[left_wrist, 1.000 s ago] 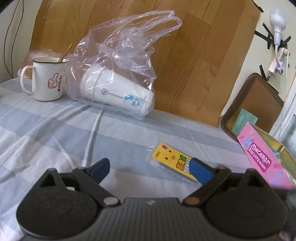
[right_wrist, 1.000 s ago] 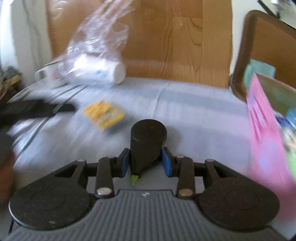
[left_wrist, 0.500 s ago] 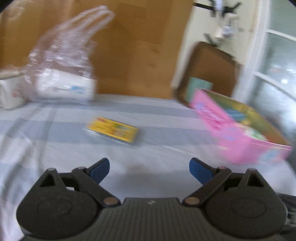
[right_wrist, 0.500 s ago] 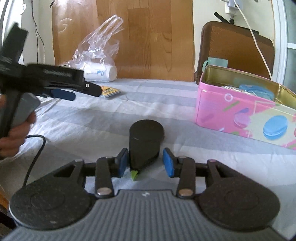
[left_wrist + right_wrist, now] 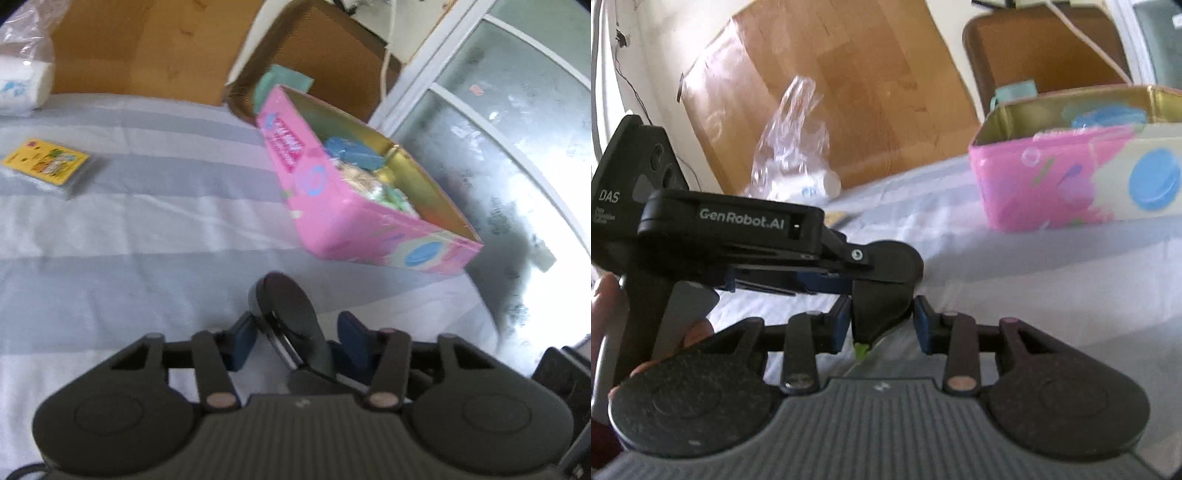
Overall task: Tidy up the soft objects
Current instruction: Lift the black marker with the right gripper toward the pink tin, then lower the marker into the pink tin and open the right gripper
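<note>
Both grippers meet at one black round-topped object above the striped cloth.

The left gripper (image 5: 864,280) reaches in sideways across the right gripper (image 5: 881,325), a hand (image 5: 613,295) on its handle. Pink macaron tin (image 5: 354,221) stands just beyond; yellow packet (image 5: 46,166) lies well left. Both pairs of blue pads flank the black object (image 5: 288,325); whether they grip it, I cannot tell.

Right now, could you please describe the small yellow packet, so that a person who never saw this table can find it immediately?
Start from the open pink tin on the striped grey cloth. In the left wrist view, look to its left, toward the white cup in the clear plastic bag. The yellow packet lies flat between them, alone: the only yellow thing, thin, rectangular, with small cartoon pictures.
</note>
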`<state>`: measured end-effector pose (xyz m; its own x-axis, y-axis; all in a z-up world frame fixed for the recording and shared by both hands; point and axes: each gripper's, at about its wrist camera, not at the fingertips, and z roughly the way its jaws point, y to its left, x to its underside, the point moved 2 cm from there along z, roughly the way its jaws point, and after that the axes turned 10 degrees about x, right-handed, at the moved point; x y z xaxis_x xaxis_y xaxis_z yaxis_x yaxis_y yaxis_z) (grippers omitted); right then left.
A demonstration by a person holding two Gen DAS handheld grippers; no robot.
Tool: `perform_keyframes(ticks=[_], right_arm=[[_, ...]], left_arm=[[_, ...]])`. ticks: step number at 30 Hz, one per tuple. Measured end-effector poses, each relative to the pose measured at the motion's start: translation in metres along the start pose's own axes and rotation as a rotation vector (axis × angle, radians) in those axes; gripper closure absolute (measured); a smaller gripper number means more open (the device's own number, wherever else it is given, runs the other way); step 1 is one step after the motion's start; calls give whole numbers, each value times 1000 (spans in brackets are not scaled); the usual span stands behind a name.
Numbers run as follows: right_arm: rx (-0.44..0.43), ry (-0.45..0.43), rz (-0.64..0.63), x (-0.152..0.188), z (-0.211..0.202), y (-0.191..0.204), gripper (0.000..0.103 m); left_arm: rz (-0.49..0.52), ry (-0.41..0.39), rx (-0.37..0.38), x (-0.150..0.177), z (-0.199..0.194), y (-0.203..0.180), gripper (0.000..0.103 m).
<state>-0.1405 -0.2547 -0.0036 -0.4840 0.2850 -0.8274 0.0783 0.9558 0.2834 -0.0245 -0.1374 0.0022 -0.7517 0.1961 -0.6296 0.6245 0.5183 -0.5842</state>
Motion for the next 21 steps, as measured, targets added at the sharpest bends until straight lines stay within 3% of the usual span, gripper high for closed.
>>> perform_keyframes(ticks=[9,14,17,19,21], right_arm=[[131,-255,-68,-42,-22,-7,63],[198,-302,-39,-75,-7,-36,63],[252,-294,-44,-89,15,-52,62],[326,-280,-54,-93,29,-60,61],[335,-276,-30,-90,28,-65,57]], left_arm=[[168,-53,41,-52,18,-60,62],[226,-58,25,-87,56,-82,62],[242,-63,-23,-105,82,-82,51],[255,-60,-103,-109,94,-78,48],[242,-59,-122,-108,96,-73,42]])
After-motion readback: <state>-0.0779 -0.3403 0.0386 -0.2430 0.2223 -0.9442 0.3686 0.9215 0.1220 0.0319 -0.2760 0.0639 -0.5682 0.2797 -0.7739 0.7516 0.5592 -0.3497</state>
